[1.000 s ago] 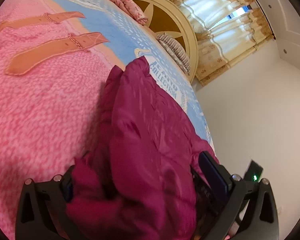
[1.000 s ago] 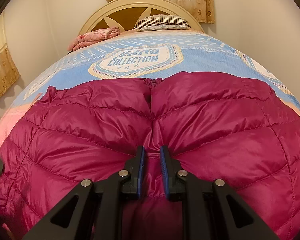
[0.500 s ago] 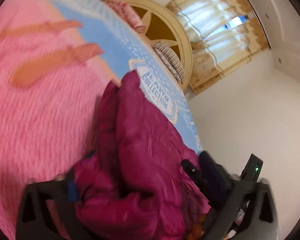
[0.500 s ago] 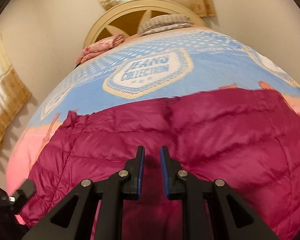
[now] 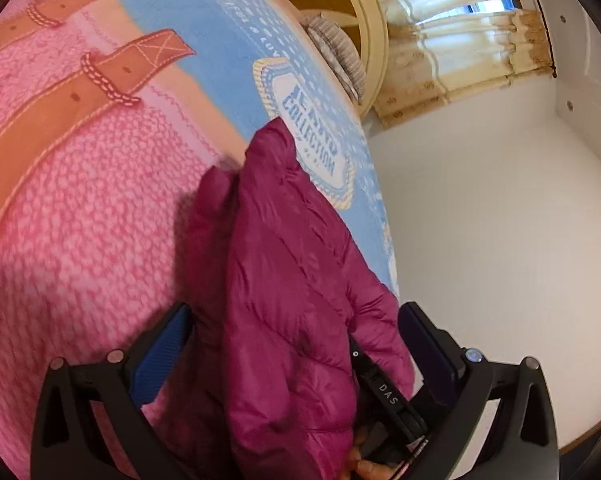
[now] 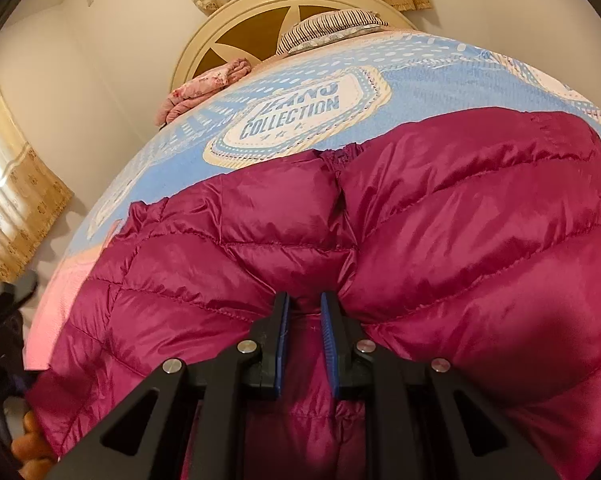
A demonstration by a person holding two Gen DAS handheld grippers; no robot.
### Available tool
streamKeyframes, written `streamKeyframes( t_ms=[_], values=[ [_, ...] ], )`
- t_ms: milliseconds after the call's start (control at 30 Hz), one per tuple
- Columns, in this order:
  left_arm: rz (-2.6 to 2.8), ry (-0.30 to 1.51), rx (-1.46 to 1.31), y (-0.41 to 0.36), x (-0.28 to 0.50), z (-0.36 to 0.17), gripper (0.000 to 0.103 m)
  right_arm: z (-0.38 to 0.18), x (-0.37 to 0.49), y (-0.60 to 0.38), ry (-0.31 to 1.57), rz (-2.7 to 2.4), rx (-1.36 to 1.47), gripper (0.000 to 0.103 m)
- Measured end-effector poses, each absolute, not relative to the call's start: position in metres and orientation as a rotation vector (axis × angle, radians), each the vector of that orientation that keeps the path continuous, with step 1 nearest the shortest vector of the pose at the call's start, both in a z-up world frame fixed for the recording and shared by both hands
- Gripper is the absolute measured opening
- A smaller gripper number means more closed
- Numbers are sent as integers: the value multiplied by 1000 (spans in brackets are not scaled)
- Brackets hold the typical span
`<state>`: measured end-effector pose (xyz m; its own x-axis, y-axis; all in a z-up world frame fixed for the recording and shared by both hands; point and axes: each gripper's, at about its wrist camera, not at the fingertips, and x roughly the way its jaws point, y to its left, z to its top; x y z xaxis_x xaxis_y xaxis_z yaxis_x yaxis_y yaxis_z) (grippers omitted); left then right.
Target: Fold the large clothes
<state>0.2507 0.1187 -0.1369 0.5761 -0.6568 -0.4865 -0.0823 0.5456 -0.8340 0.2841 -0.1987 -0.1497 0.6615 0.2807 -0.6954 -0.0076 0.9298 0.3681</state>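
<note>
While the right claw (image 6: 303, 312) pinches a fold of the magenta quilted down jacket (image 6: 440, 240) spread crosswise on the printed pink-and-blue bed cover (image 6: 292, 92), the left claw (image 5: 296, 344) stands apart around its bunched end, nearer the edge to fold.

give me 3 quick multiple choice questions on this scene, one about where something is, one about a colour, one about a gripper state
1. Where does the striped pillow lie?
A. at the headboard
B. on the floor
C. on the jacket

2. What colour is the puffer jacket?
A. navy
B. magenta
C. grey

3. How is the right gripper?
A. wide open, away from the jacket
B. out of view
C. pinched on jacket fabric

Answers:
1 A, it rests at the far end of the bedspread against the headboard.
2 B, the quilted shell is deep magenta in both views.
3 C, its blue pads sit close together with fabric bunched between them.
</note>
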Motion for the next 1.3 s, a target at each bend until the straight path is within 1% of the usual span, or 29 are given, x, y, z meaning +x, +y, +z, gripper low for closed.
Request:
streamKeyframes(
  t_ms=[167, 233, 300, 400, 467, 500, 533, 567, 600, 700, 767, 867, 933, 1000, 1167, 1300],
  values=[
    [-515, 1019, -938, 133, 268, -142, 103, -150, 284, -198, 832, 168, 353, 16],
    [-567, 1080, -947, 128, 278, -152, 103, -150, 284, -199, 831, 168, 356, 16],
    [-561, 1114, -894, 117, 291, -154, 103, -150, 284, -199, 829, 169, 359, 16],
    [-619, 1105, -800, 98, 290, -147, 103, -151, 283, -201, 823, 177, 374, 16],
    [-619, 1082, -779, 89, 286, -148, 98, -151, 283, -204, 822, 181, 386, 16],
    [-616, 1068, -777, 85, 284, -148, 85, -151, 284, -204, 822, 180, 386, 16],
    [-632, 1065, -800, 82, 284, -151, 64, -151, 284, -203, 827, 174, 378, 16],
    [-639, 1068, -833, 81, 285, -155, 54, -150, 285, -201, 833, 167, 368, 16],
    [-632, 1068, -871, 81, 287, -159, 38, -147, 286, -199, 848, 156, 352, 16],
    [-616, 1036, -886, 84, 284, -157, 29, -133, 280, -204, 822, 139, 365, 16],
    [-614, 1009, -875, 81, 280, -150, 27, -128, 275, -208, 784, 108, 361, 16],
    [-623, 968, -870, 77, 274, -134, 23, -150, 286, -210, 866, 126, 391, 15],
    [-640, 946, -864, 68, 275, -121, 20, -151, 288, -213, 863, 130, 417, 15],
    [-653, 931, -851, 62, 275, -110, 18, -151, 288, -211, 869, 124, 414, 15],
    [-690, 895, -764, 57, 260, -79, 18, -152, 284, -208, 871, 125, 534, 15],
    [-686, 875, -674, 58, 247, -54, 18, -156, 279, -179, 899, 211, 618, 15]
  ],
)
